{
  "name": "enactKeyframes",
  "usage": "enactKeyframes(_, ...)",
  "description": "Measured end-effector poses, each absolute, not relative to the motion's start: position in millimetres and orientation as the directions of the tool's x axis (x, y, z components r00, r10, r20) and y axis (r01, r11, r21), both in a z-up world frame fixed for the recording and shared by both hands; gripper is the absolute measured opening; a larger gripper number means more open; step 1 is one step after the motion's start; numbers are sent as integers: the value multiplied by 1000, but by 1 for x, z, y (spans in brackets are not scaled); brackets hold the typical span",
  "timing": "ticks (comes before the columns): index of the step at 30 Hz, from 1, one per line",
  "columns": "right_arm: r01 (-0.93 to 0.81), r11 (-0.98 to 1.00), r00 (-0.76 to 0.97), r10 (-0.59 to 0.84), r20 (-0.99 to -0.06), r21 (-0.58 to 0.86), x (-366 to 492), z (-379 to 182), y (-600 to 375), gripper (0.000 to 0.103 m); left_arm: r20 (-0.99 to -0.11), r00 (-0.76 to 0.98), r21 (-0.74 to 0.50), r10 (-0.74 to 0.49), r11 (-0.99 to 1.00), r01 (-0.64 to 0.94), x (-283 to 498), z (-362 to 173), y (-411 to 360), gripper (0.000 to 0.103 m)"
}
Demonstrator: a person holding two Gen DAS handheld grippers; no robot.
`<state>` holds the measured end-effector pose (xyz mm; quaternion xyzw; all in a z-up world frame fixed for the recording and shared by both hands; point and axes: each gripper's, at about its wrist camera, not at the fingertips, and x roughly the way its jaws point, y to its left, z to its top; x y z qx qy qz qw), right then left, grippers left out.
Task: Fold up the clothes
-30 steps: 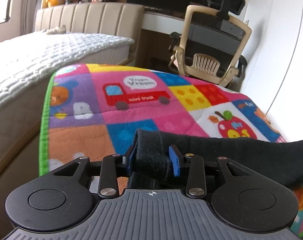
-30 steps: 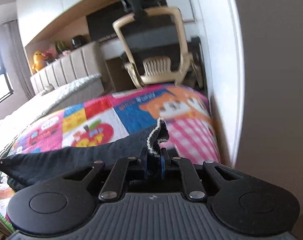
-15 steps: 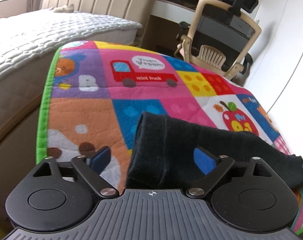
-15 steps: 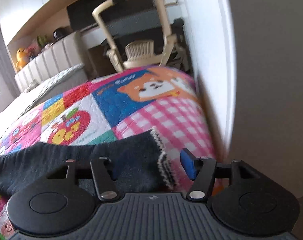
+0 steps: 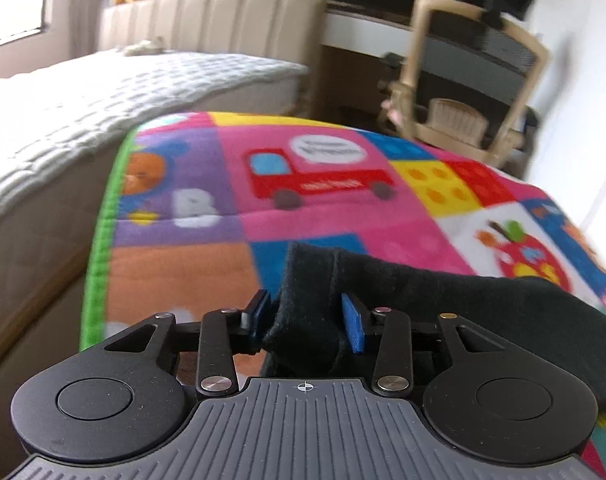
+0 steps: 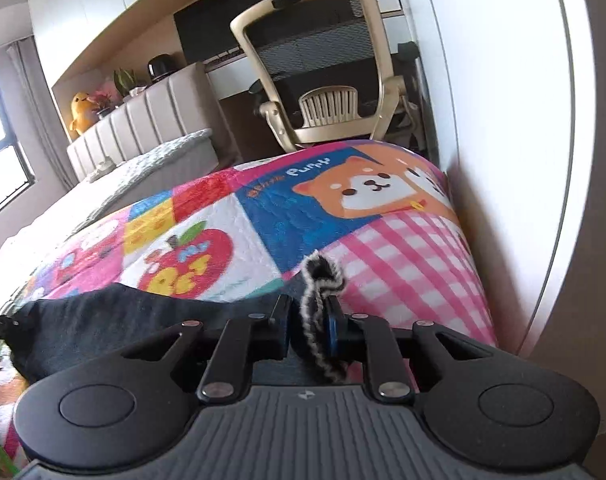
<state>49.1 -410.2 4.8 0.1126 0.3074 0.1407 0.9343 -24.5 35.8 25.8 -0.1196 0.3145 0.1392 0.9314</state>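
Observation:
A dark garment (image 5: 443,292) lies stretched across a colourful patchwork play mat (image 5: 303,220). In the left wrist view its folded left end bunches between the blue pads of my left gripper (image 5: 306,314). Those jaws are closing, and both pads touch the cloth. In the right wrist view the same dark garment (image 6: 123,312) runs off to the left over the mat (image 6: 403,248). Its frayed white-edged hem (image 6: 321,276) sticks up between the pads of my right gripper (image 6: 309,322), whose jaws are closing tight on it.
A white quilted bed (image 5: 83,120) with a beige headboard borders the mat's green left edge (image 5: 99,240). A beige office chair (image 6: 323,80) and a desk stand beyond the mat's far end. A white wall panel (image 6: 503,120) runs close along the mat's right side.
Both grippers held the garment, opened wide and let it rest on the mat, then closed on it again. Both views have shifted a little over the mat.

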Motion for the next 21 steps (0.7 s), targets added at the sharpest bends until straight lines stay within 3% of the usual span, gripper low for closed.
enactKeyframes(3,-133,946,768,288,-572,297,52,-6,-417,18,-603,765,-121,226,922,-368,-31,31,31,53)
enactKeyframes(7,-85,947,781,257,-570,311,44,-16,-428,26,-535,813,-122,229,931,-343,-47,48,5,76)
enactKeyframes(9,-73,947,790,246,-562,311,41,-17,-430,29,-497,843,-128,206,943,-306,-51,58,-12,78)
enactKeyframes(14,-68,951,799,233,-555,302,38,-16,-430,34,-458,889,-201,-12,976,-90,-38,66,-67,79)
enactKeyframes(21,-38,942,817,221,-533,333,34,-17,-438,46,-541,780,-243,-314,946,212,-11,24,-169,83)
